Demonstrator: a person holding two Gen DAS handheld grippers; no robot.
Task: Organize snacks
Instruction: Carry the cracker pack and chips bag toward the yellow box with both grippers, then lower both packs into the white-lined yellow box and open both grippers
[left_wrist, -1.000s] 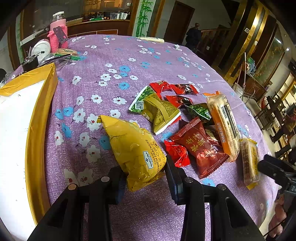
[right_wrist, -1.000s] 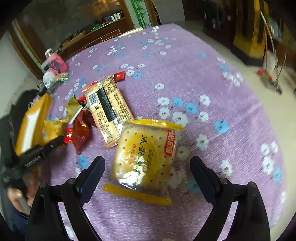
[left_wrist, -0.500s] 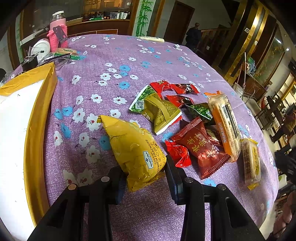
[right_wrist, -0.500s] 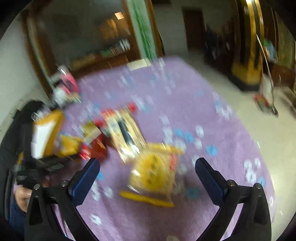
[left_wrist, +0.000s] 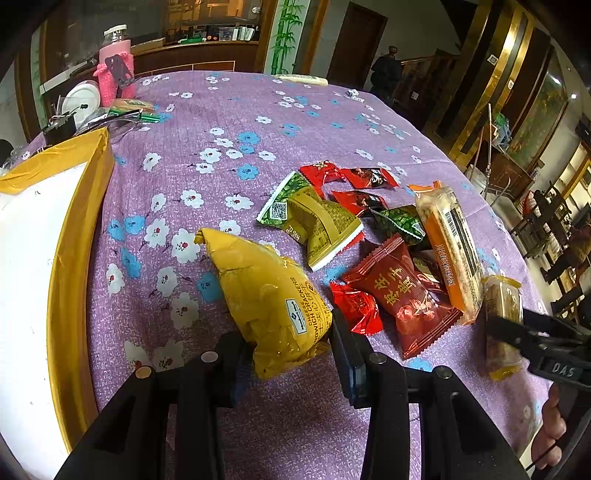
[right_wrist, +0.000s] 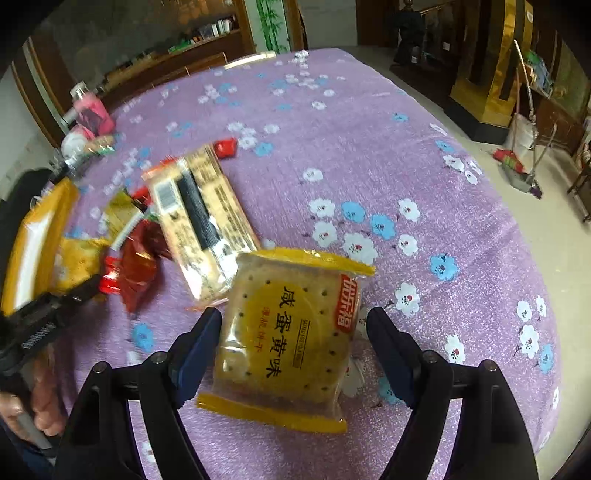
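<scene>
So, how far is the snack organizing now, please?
Nothing looks sorted yet: the box shows no snacks. In hand: the left gripper clamps the yellow cracker bag; the right gripper straddles the egg-yolk cracker pack, not yet closed. The pile of small packets remains.

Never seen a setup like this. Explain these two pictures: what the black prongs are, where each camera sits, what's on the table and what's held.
The prongs are handheld grippers, one per hand, each with a camera looking along its fingers. The left picture shows the left gripper closed on a yellow cracker bag. The right picture shows the right gripper open around a square cracker pack, one finger touching it. On the flowered tablecloth lie small snack packets; a yellow-rimmed box waits at the left.
</scene>
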